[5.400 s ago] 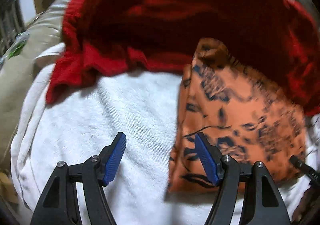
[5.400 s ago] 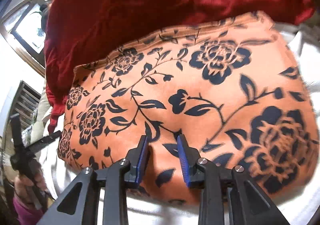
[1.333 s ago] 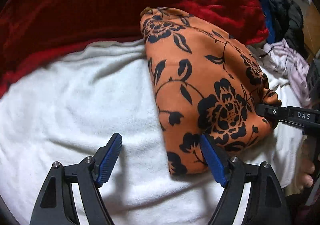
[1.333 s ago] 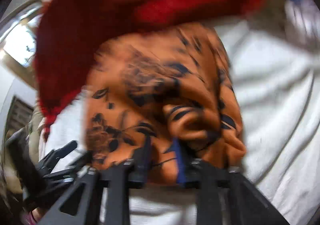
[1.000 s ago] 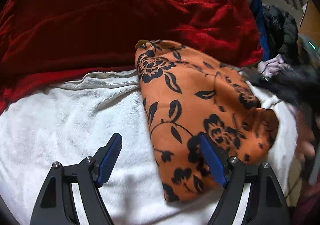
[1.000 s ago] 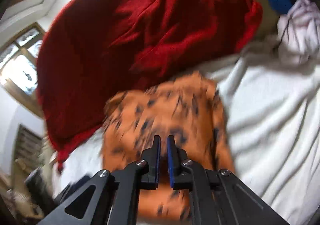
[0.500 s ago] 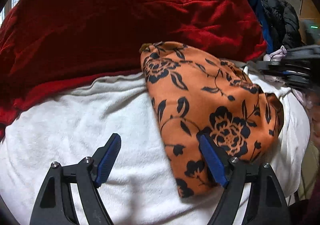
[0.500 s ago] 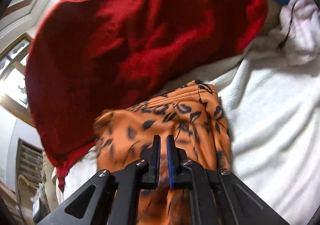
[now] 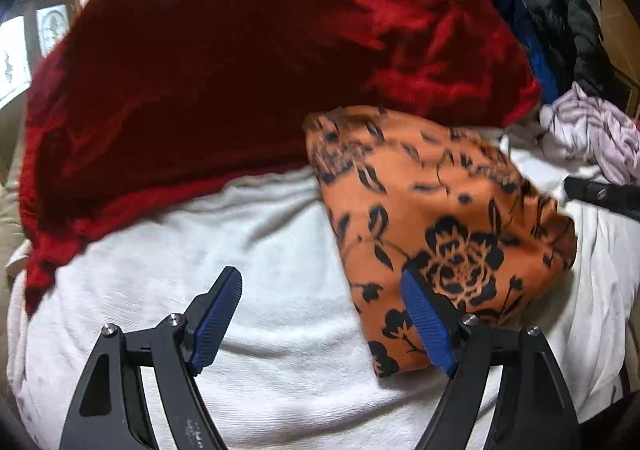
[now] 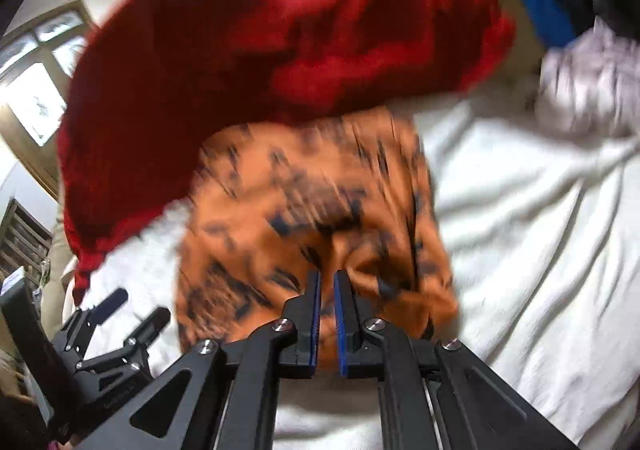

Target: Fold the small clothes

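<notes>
Where the left wrist camera is looking down, the left gripper [image 9: 322, 300] is hanging wide apart over a white towel [image 9: 248, 250], its blue pads [image 9: 218, 320] gripping nothing. The orange cloth [image 9: 436, 226] is lying folded on the towel to the right, a rough oblong printed with black roses and leaves, its far end touching the red blanket [image 9: 240, 61] that is heaping up behind. The right-hand pad is sitting in front of the cloth's near edge; whether it is touching cannot be told. A pale striped garment [image 9: 592, 133] is lying crumpled at the far right, with blue and dark clothes behind it.

In the right wrist view, which is blurring heavily, the right gripper [image 10: 327, 310] is standing nearly closed, only a thin slit showing between its pads. The cloth [image 10: 312, 209] is bunching into folds at its near right corner, right at the tips, but whether any fabric is pinched there cannot be told. The left gripper [image 10: 136, 310] is showing low on the left, beside the cloth.
</notes>
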A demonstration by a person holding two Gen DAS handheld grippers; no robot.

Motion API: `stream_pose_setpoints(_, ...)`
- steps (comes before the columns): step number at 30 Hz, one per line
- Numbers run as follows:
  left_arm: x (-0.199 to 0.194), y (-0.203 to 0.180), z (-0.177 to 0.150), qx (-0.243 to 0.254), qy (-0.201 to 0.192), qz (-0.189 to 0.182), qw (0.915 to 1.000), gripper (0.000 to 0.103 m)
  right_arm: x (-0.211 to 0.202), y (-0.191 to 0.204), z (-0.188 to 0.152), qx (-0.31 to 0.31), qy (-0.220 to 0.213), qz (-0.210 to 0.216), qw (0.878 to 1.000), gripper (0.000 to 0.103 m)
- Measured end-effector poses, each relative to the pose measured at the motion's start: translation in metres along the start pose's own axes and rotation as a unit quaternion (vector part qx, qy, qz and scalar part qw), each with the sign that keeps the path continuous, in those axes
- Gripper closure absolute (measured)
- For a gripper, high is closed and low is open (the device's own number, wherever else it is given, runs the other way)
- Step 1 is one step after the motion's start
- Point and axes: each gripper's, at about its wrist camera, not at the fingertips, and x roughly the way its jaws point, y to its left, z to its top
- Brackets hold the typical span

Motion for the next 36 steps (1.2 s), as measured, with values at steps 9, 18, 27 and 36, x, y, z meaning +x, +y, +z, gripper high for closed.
stream_pose_setpoints(9, -0.032, 0.031, 0.014, -0.029, -0.058, 0.031, 0.9974, 0.021, -0.070, 0.049, 0.000, -0.063, -0.174, -0.036, 0.982, 0.094)
stream_pose_setpoints(18, -0.048, 0.043, 0.014, -0.042, -0.081, 0.056, 0.9943, 0.021, -0.023, 0.062, -0.012, -0.063, -0.107, -0.038, 0.992, 0.094)
stream_pose_setpoints(27, -0.051, 0.047, 0.012, -0.047, -0.082, 0.106, 0.9898, 0.021, -0.038, 0.073, -0.019, -0.081, -0.150, -0.018, 0.985, 0.094)
stream_pose_setpoints(36, -0.056, 0.045, 0.010, -0.049, -0.088, 0.106, 0.9893, 0.021, -0.031, 0.066, -0.017, -0.063, -0.123, -0.023, 0.990, 0.094)
